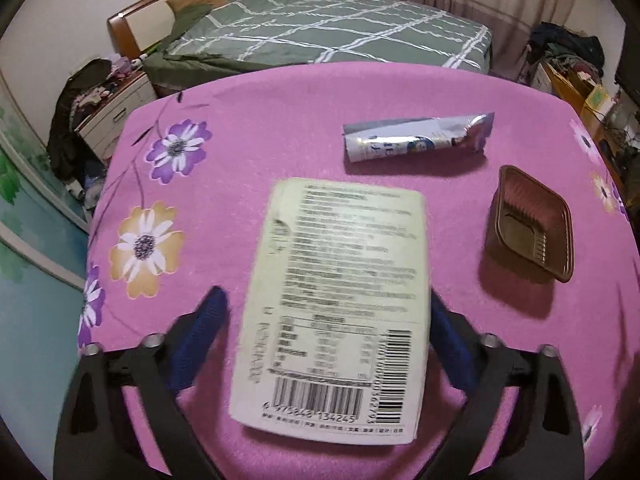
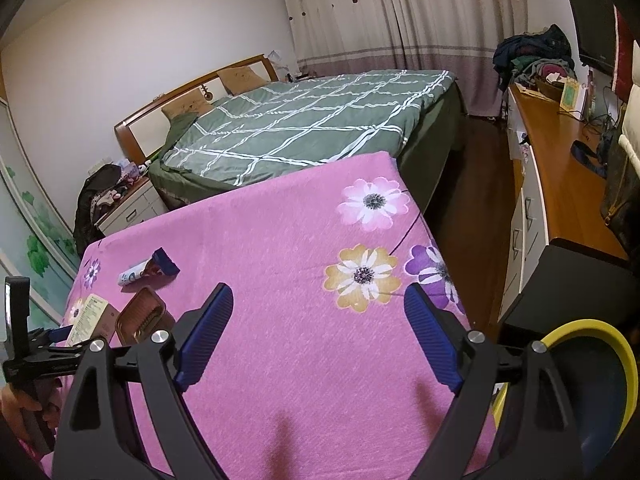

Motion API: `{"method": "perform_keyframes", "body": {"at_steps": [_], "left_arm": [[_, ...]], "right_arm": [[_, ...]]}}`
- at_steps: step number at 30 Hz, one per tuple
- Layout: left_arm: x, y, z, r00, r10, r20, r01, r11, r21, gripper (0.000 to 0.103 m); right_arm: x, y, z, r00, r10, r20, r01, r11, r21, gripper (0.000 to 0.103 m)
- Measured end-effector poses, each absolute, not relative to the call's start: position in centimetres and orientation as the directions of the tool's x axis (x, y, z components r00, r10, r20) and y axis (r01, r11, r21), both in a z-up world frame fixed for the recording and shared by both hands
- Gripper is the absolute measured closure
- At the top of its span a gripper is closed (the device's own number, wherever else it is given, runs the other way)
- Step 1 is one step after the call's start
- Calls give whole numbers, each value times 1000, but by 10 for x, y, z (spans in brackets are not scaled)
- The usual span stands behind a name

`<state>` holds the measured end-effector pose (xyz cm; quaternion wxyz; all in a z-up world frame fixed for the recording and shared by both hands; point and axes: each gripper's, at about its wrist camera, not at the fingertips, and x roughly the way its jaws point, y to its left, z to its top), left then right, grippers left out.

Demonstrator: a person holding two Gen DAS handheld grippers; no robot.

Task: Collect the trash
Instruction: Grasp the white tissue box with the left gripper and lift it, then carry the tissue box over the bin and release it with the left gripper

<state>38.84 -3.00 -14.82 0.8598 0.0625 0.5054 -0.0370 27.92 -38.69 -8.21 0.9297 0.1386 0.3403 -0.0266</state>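
Left gripper [image 1: 326, 312] fingers apart astride white packet [image 1: 336, 304]; right gripper [image 2: 318, 320] spread, only its view shows yellow-rimmed bin [image 2: 592, 336]

Two wrist views over my desk [image 1: 280, 120]

My left camera looks down close at the desk's left part; my right sits farther right, facing the bed [image 2: 304, 128]. Both share desk and bed.
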Motion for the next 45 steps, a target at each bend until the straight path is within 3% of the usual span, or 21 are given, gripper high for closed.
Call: {"method": "perform_keyframes", "body": {"at_steps": [4, 7, 17, 23, 33, 45], "left_arm": [[388, -32, -149, 491, -10, -871, 146, 987, 71, 30], [380, -38, -147, 506, 9, -863, 160, 982, 104, 30], [317, -74, -103, 582, -89, -808, 230, 971, 58, 30], [277, -118, -71, 601, -171, -781, 327, 944, 45, 30], [226, -261, -58, 486, -397, -779, 609, 793, -24, 30], [200, -445, -83, 329, -484, -811, 793, 608, -41, 30]], "right_arm": [[281, -386, -85, 760, 43, -649, 145, 961, 234, 20], [281, -385, -86, 756, 39, -654, 148, 962, 228, 20], [269, -398, -70, 773, -52, -632, 210, 961, 178, 20], [205, -410, -44, 798, -85, -597, 196, 973, 124, 20], [57, -474, -55, 749, -246, -615, 359, 931, 66, 20], [-52, -531, -69, 720, -350, -599, 518, 846, 128, 18]]}}
